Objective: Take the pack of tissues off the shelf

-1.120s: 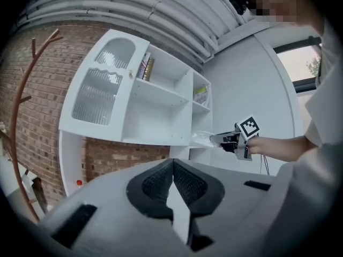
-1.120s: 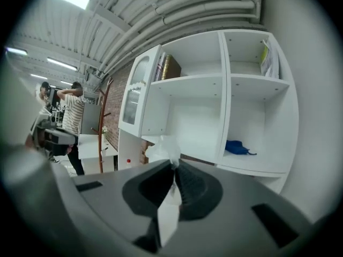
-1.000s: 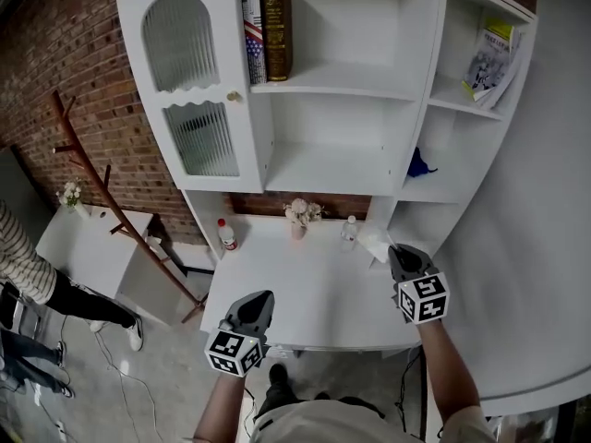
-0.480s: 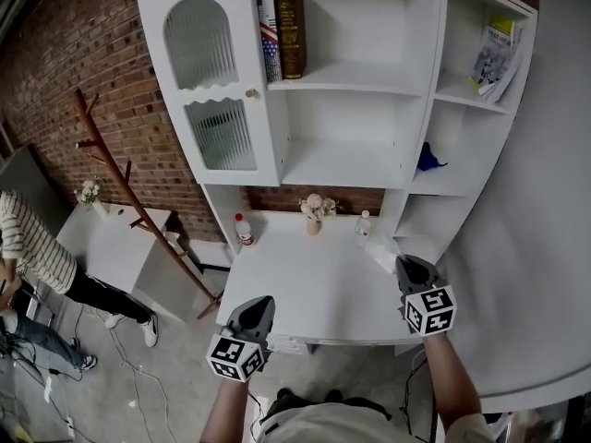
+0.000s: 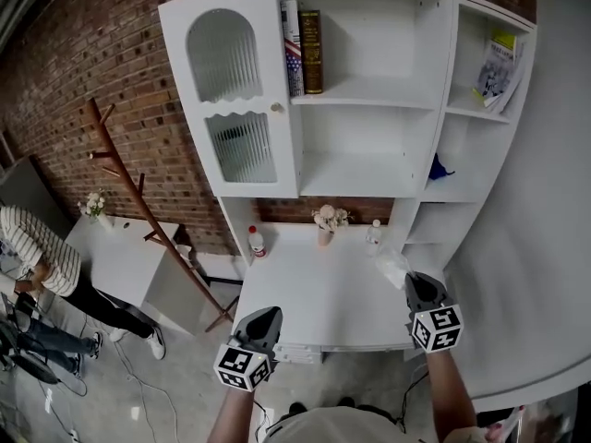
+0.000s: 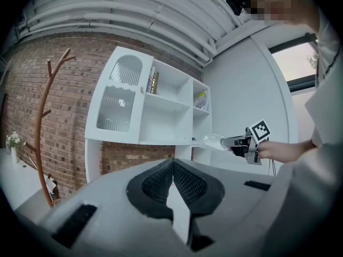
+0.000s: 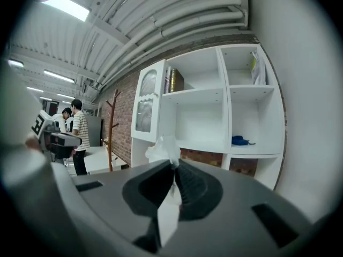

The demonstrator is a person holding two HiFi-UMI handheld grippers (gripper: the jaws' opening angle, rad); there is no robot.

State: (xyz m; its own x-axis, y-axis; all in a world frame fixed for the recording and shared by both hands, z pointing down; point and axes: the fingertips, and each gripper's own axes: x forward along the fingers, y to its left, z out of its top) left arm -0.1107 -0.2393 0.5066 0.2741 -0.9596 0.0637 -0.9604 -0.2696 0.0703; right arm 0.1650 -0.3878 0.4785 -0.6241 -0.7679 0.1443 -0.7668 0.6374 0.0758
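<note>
Tissue pack (image 7: 165, 149) is pinched tight in the right gripper (image 7: 175, 167). The jaws are clamped on its near edge and the rest pokes out past the tips. It looks white, crinkly and a bit scrunched. I'd say the grab is basically done: it's clear of the shelf unit (image 5: 369, 109), over the right side of the desk (image 5: 314, 293). The left gripper (image 6: 172, 165) is pressed closed on nothing, near left. Probably only setting it down remains.

No readable text, book spines (image 5: 310, 52) and magazine cover (image 5: 494, 63) too small
</note>
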